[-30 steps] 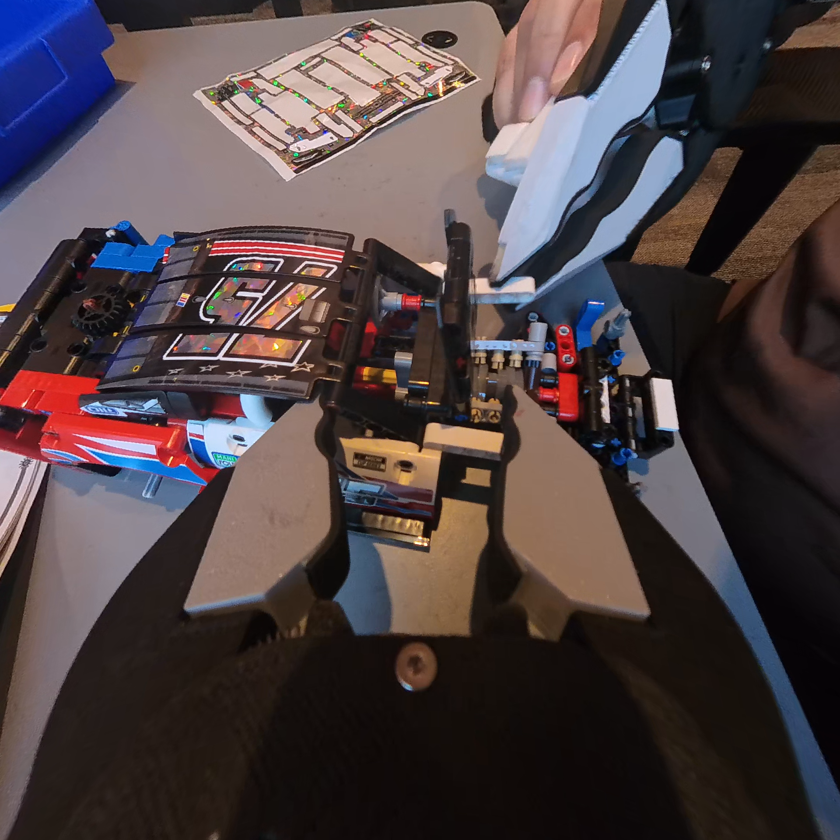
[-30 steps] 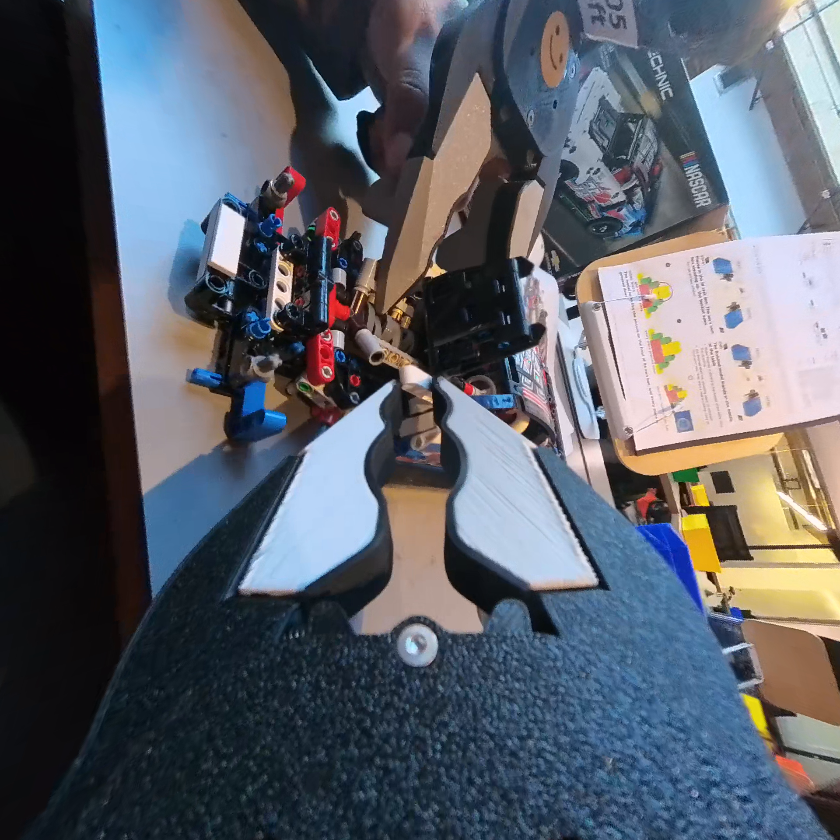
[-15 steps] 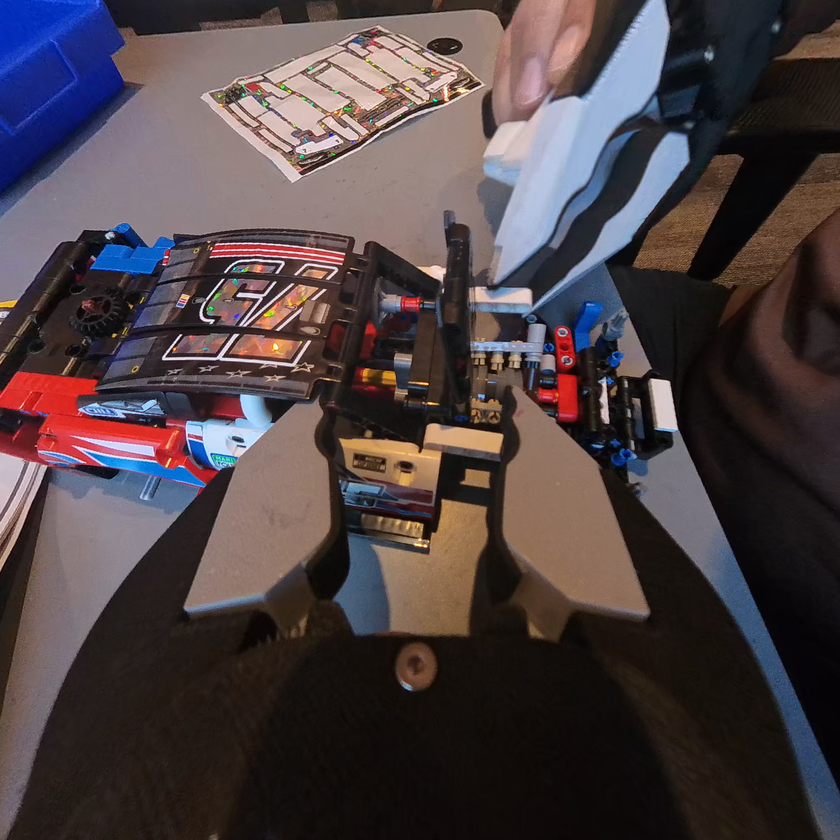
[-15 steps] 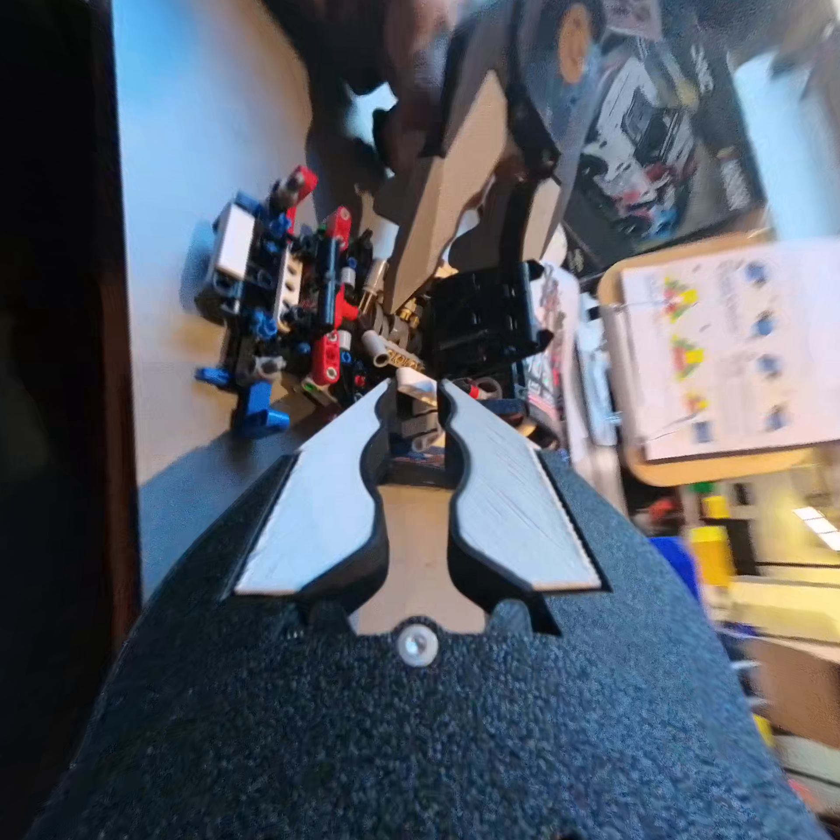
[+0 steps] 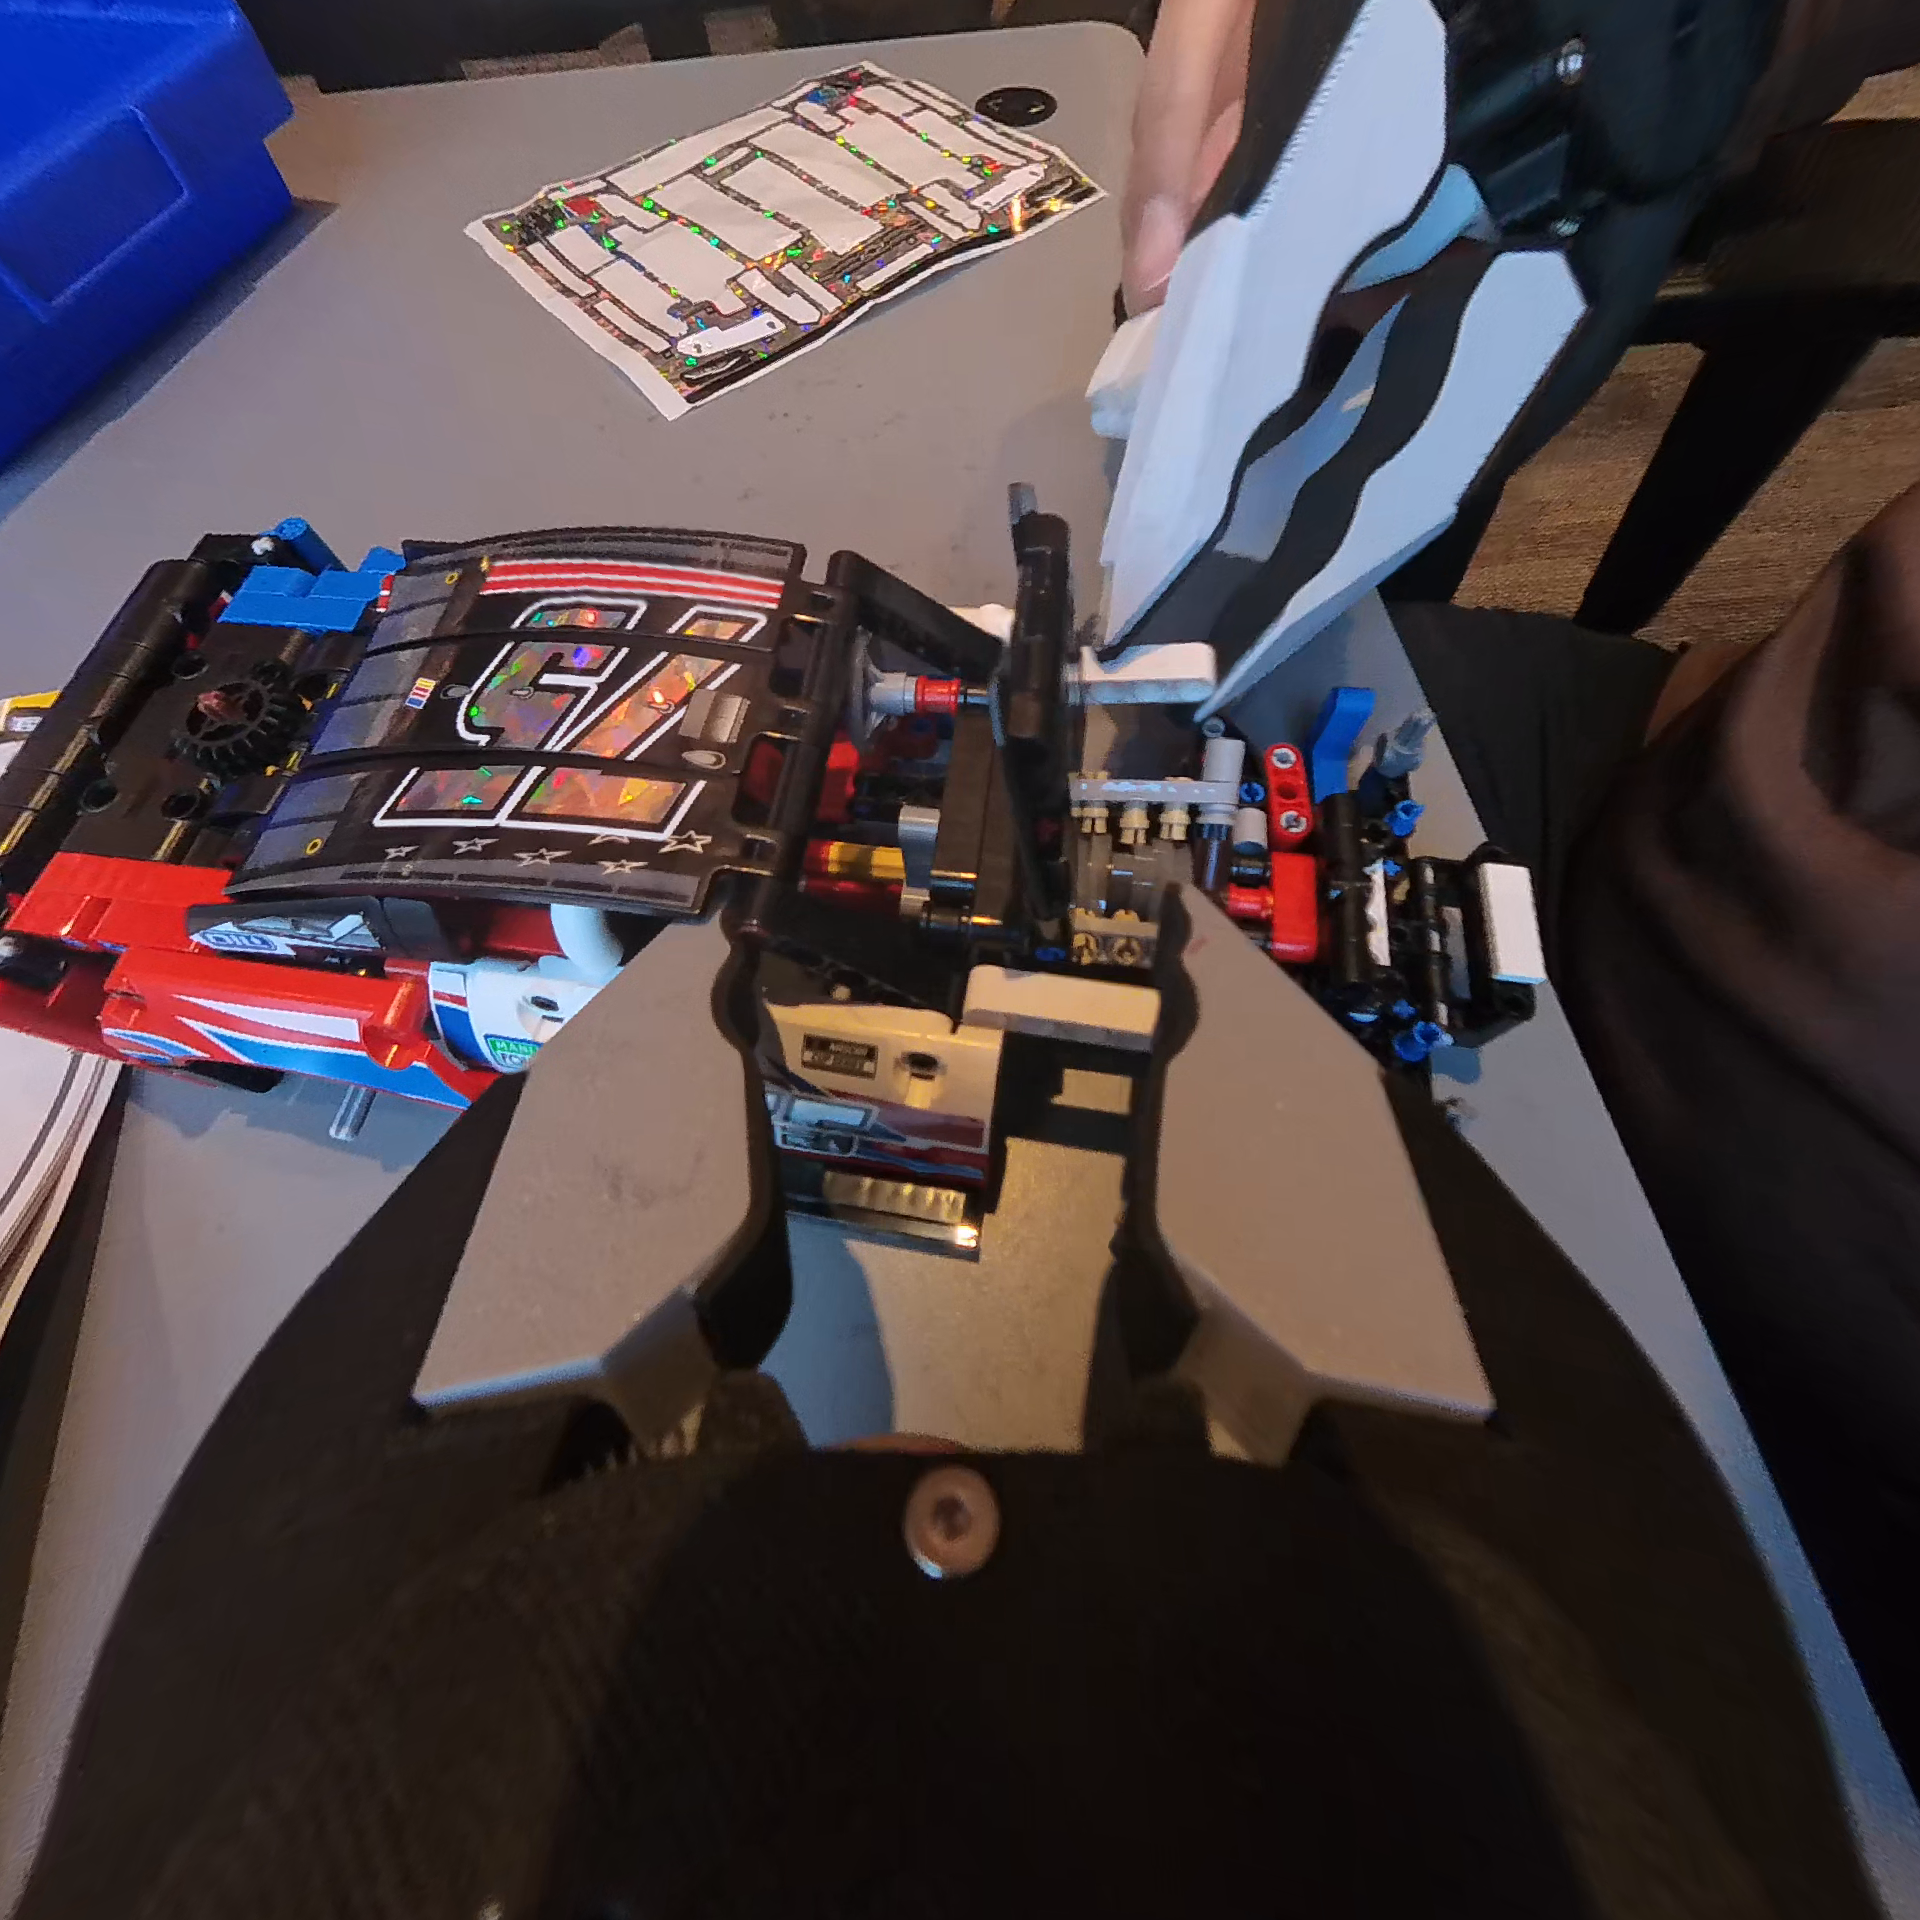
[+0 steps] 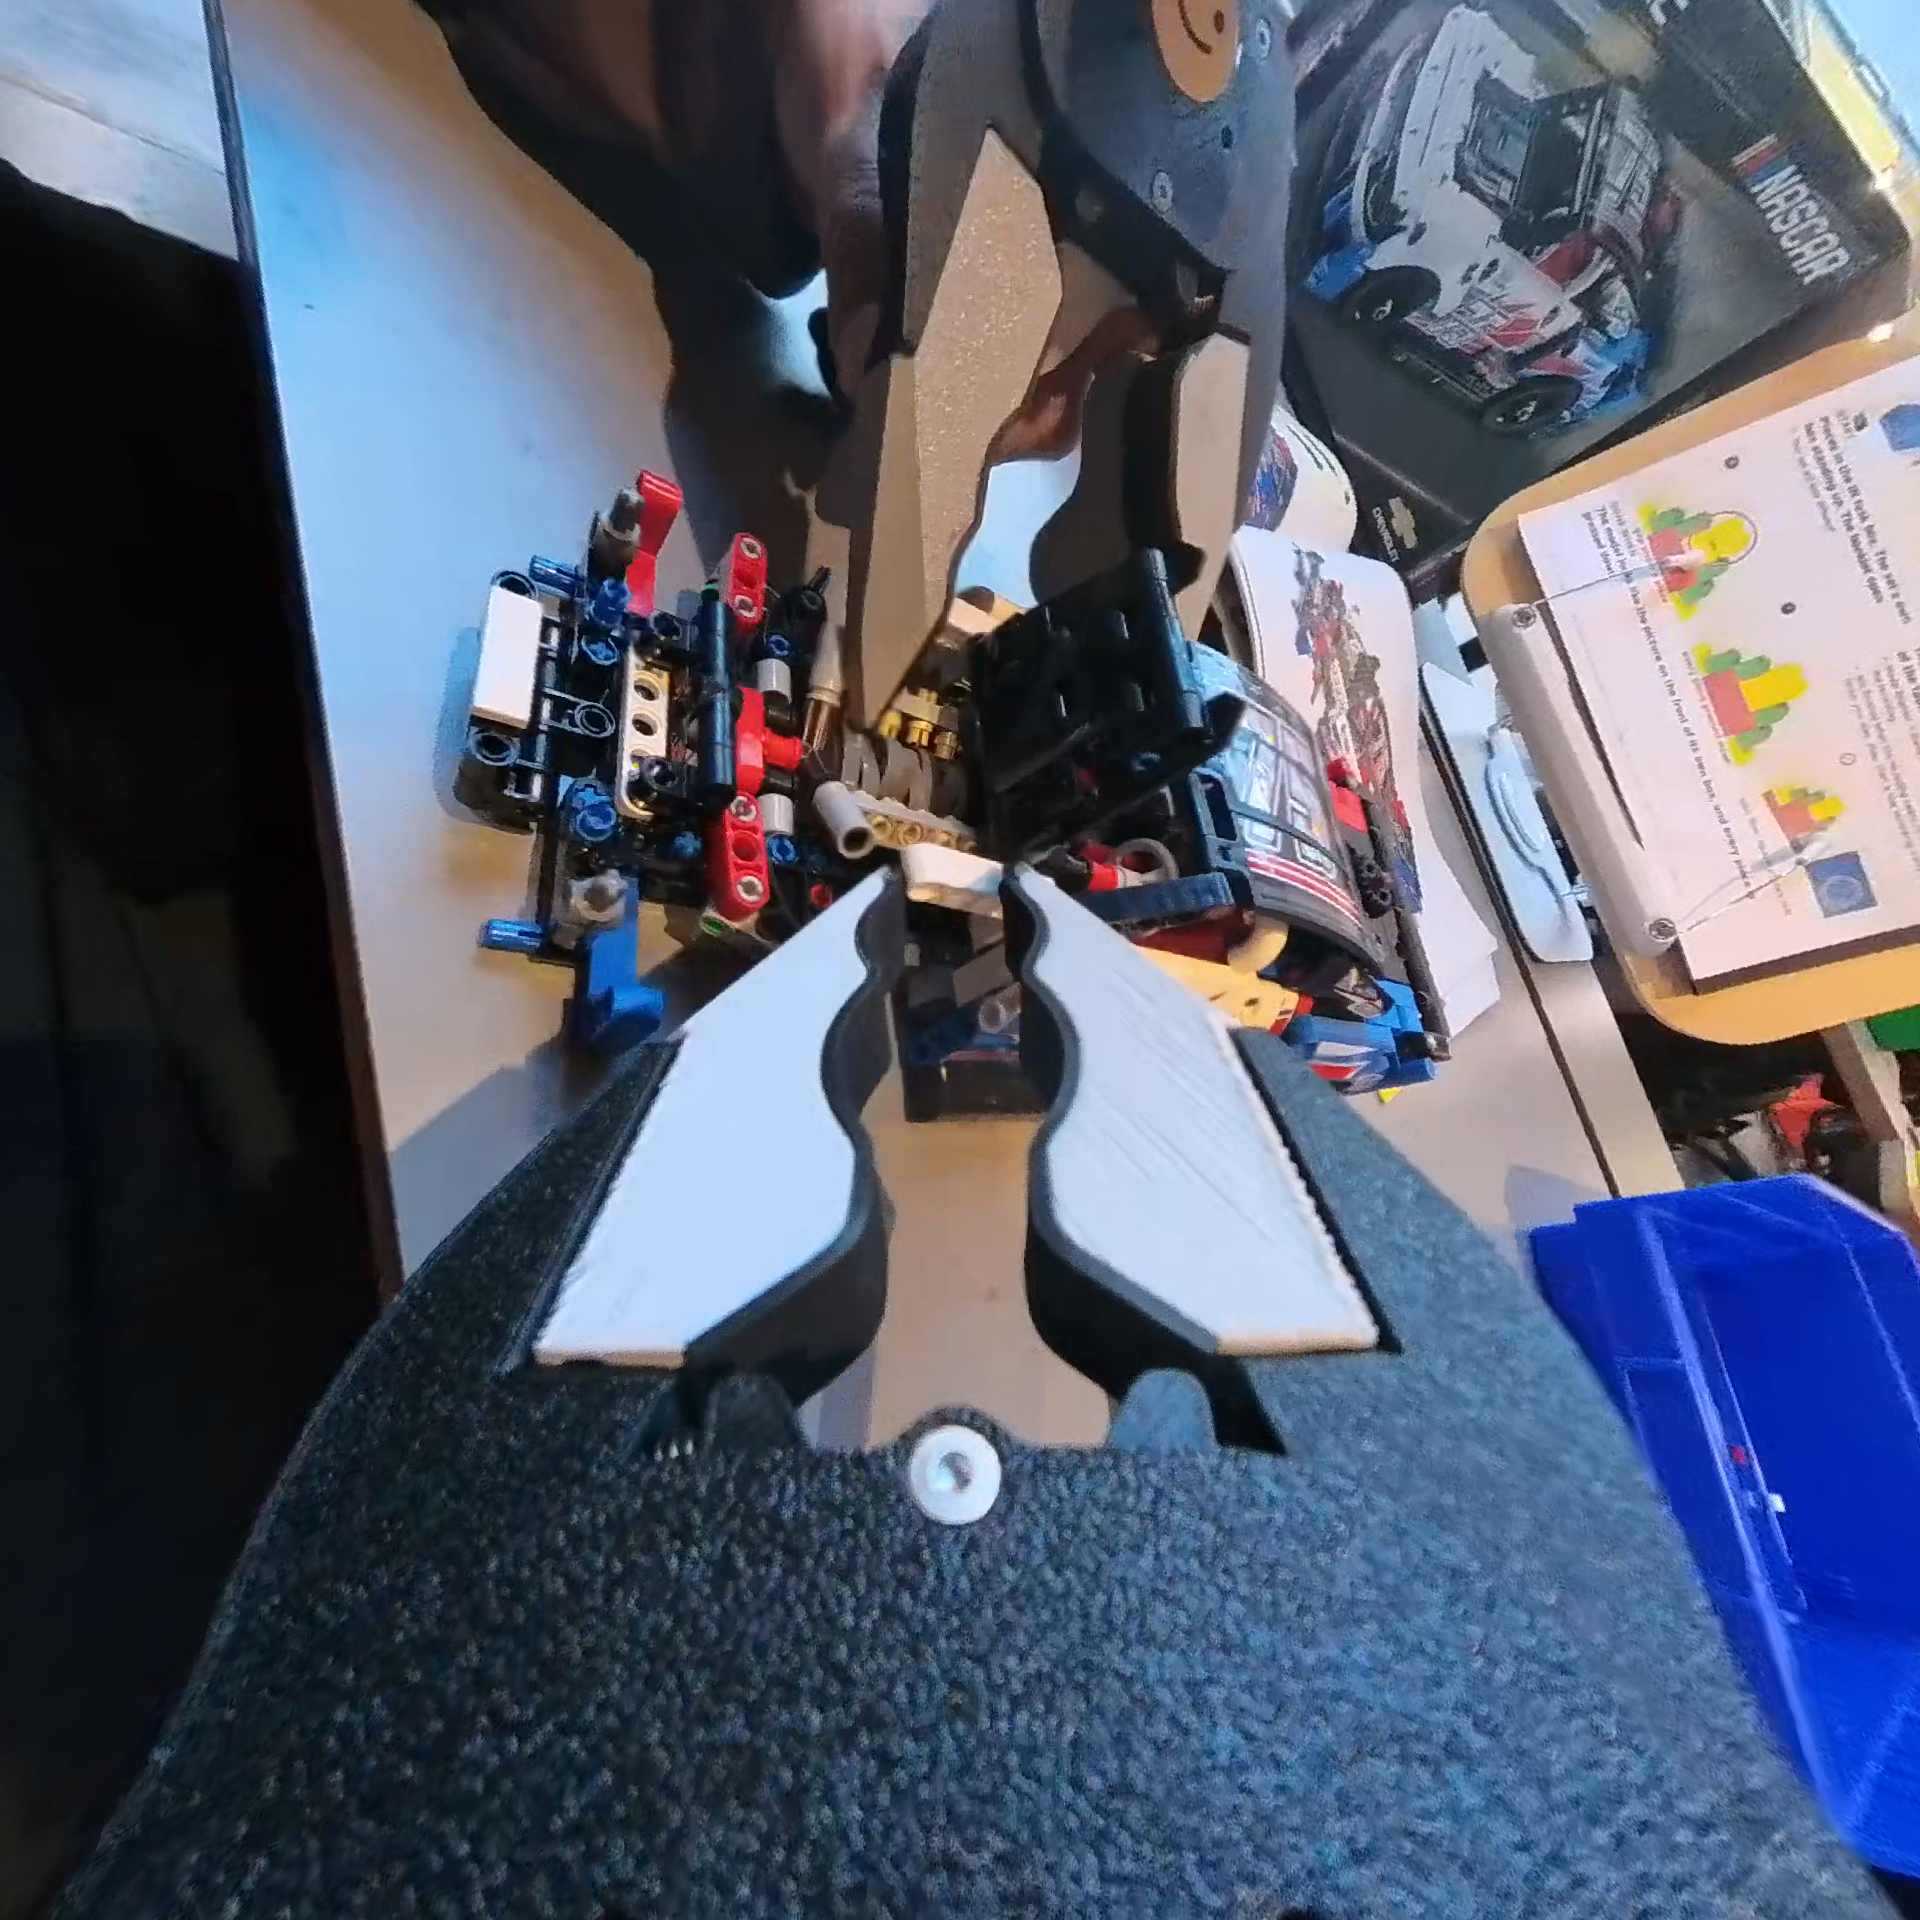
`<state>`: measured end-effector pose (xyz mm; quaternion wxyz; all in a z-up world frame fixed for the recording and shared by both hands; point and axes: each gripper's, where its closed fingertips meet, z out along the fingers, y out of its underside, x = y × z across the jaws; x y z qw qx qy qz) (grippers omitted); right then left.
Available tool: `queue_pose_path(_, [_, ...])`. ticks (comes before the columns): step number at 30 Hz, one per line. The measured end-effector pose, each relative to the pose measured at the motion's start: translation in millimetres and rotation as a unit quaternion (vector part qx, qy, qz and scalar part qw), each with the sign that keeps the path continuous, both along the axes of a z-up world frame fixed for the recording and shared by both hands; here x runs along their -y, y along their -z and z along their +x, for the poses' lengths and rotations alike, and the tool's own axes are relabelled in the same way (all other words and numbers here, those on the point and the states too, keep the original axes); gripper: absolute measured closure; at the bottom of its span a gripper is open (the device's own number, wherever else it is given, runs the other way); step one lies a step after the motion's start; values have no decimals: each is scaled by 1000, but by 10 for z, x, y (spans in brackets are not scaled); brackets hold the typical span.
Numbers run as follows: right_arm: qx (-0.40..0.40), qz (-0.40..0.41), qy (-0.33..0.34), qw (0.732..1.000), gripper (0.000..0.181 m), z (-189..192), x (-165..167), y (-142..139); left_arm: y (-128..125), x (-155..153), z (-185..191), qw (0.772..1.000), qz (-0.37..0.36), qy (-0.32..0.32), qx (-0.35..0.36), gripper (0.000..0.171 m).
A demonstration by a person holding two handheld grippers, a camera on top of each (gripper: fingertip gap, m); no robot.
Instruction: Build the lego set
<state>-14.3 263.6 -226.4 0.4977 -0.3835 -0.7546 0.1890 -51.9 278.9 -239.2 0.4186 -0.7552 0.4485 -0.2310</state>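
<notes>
A partly built lego race car (image 5: 582,727) lies on the grey table (image 5: 312,395), with a black stickered roof, red sides and an open front chassis (image 5: 1351,894). My left gripper (image 5: 951,925) is shut on the car's middle, its grey fingers on either side of the black cockpit frame. It also shows from above in the right wrist view (image 6: 1029,644). My right gripper (image 6: 951,881), with white fingers, is shut on a small white beam (image 6: 940,878) at the car's far side. In the left wrist view the right gripper (image 5: 1153,681) comes down from the upper right onto that beam (image 5: 1174,665).
A sticker sheet (image 5: 779,218) lies at the back of the table. A blue bin (image 5: 104,187) stands at the far left and shows in the right wrist view (image 6: 1766,1455). The set's box (image 6: 1538,208) and an instruction board (image 6: 1745,675) stand beyond the car. A person's dark clothing (image 5: 1714,935) is at the table's right edge. One gripper's finger ends stand about 5 cm off the other's.
The right gripper has tilted and shifted a little while staying on the white beam, and its jaws look slightly wider. The left gripper and the car have stayed still.
</notes>
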Motion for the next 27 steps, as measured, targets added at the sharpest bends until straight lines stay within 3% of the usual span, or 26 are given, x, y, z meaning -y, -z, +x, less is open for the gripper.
queue_pose_path(4, [-1, 14, -8, 1000, 163, 51, 45, -10, -184, 148, -143, 1000, 11, 10, -3, 92])
queue_pose_path(6, [-2, 9, -6, 1000, 166, 90, 42, -16, -273, 258, -219, 998, 58, 14, -23, 103])
queue_pose_path(8, [-2, 18, 0, 1000, 166, 99, 11, -13, -220, 312, -248, 992, 102, 16, -72, 118])
queue_pose_path(12, [9, 61, -7, 998, 165, 52, 18, 4, -47, 389, -101, 983, 124, 42, -128, 123])
queue_pose_path(15, [9, 104, -11, 995, 166, 21, 12, -6, -94, 327, -87, 979, 153, 33, -132, 143])
queue_pose_path(18, [9, 105, -11, 994, 166, 14, -5, -9, -111, 297, -85, 975, 173, 28, -133, 144])
queue_pose_path(21, [0, 71, -1, 997, 168, 8, -40, -12, -134, 311, -108, 976, 182, 24, -118, 156])
queue_pose_path(27, [-12, 17, 2, 1000, 169, -37, -68, -48, -178, 247, -172, 982, 169, 0, -84, 157])
